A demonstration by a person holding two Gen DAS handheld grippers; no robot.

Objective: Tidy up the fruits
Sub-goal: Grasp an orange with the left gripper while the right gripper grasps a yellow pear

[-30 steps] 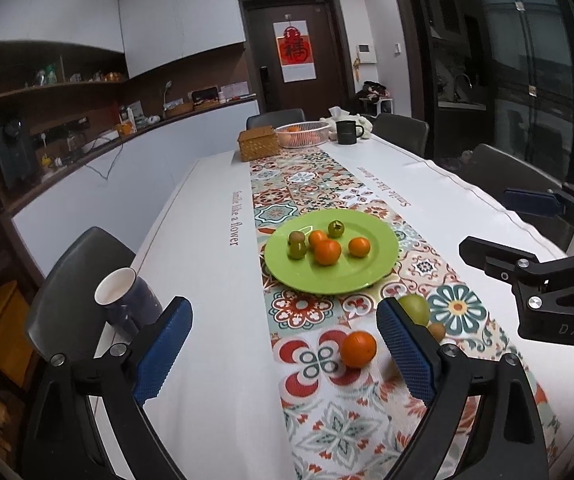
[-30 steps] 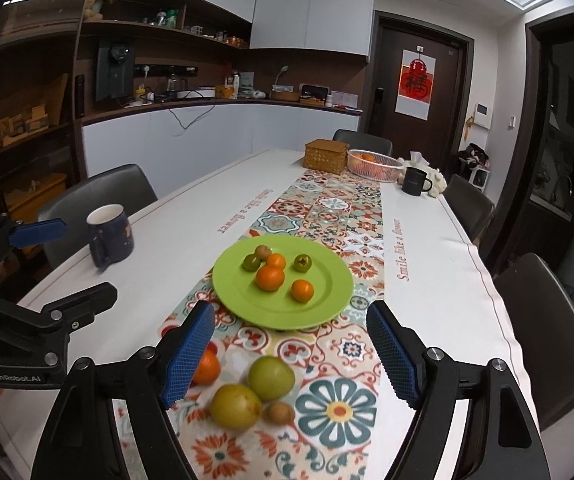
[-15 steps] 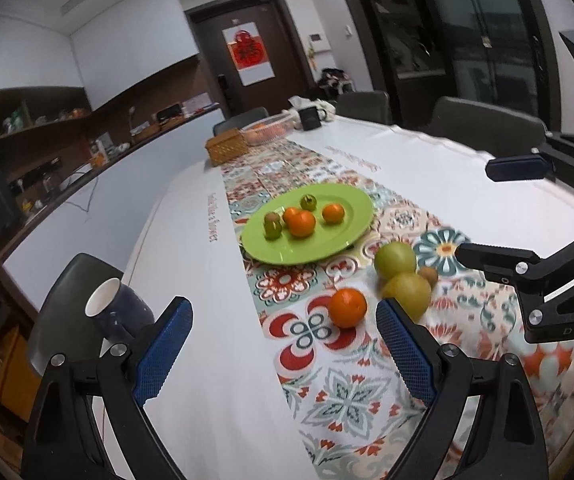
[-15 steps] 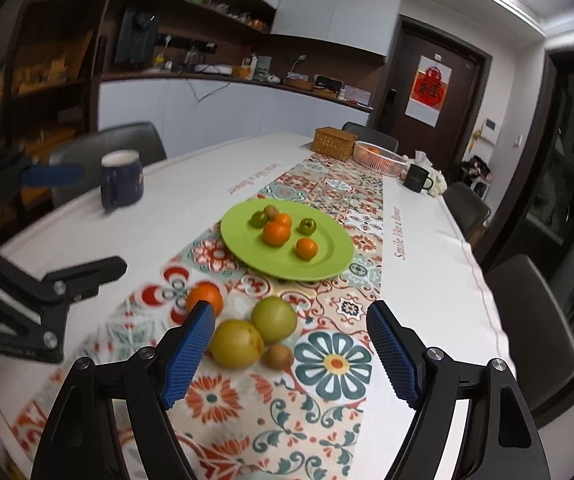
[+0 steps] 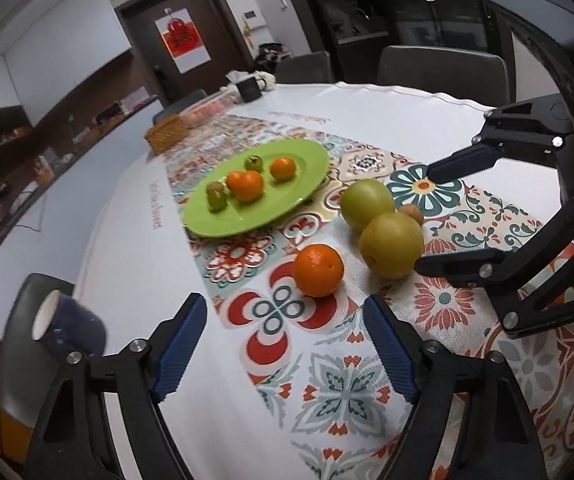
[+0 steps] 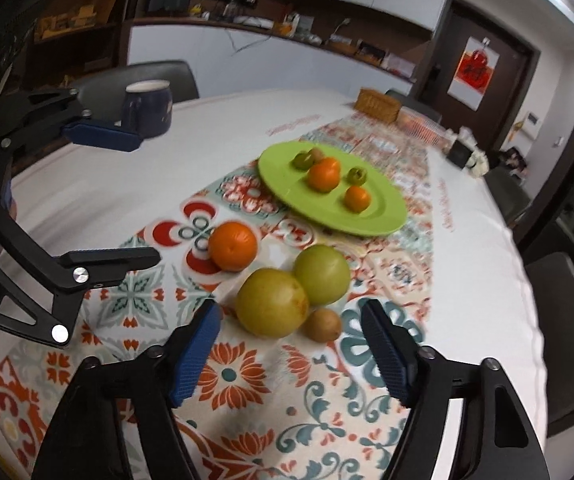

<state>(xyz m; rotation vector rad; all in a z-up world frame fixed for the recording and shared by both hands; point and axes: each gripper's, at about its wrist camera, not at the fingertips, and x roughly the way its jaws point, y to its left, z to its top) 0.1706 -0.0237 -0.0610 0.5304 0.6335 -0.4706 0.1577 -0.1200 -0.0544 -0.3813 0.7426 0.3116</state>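
On the patterned runner, an orange (image 5: 319, 270) lies just ahead of my left gripper (image 5: 284, 302). Its jaws are closing, with nothing between the pads. My right gripper (image 6: 290, 308) hovers before a yellow-green fruit (image 6: 271, 302); its jaws are closing too, and its pads touch nothing. A green apple (image 6: 321, 274) and a small brown kiwi (image 6: 323, 324) rest against that fruit. The orange (image 6: 233, 246) sits to their left. Farther back, a green plate (image 5: 287, 208) holds several small fruits. Each gripper shows in the other's view: right gripper (image 5: 423, 218), left gripper (image 6: 149, 200).
A dark blue mug (image 5: 67, 320) stands near the table's left edge. At the far end are a wicker box (image 5: 165, 134) and a black mug (image 5: 249, 88). Grey chairs ring the white table (image 5: 387, 120).
Both grippers have sunk toward the table and rolled, so the loose fruit looms larger. Both pairs of jaws stand narrower than before.
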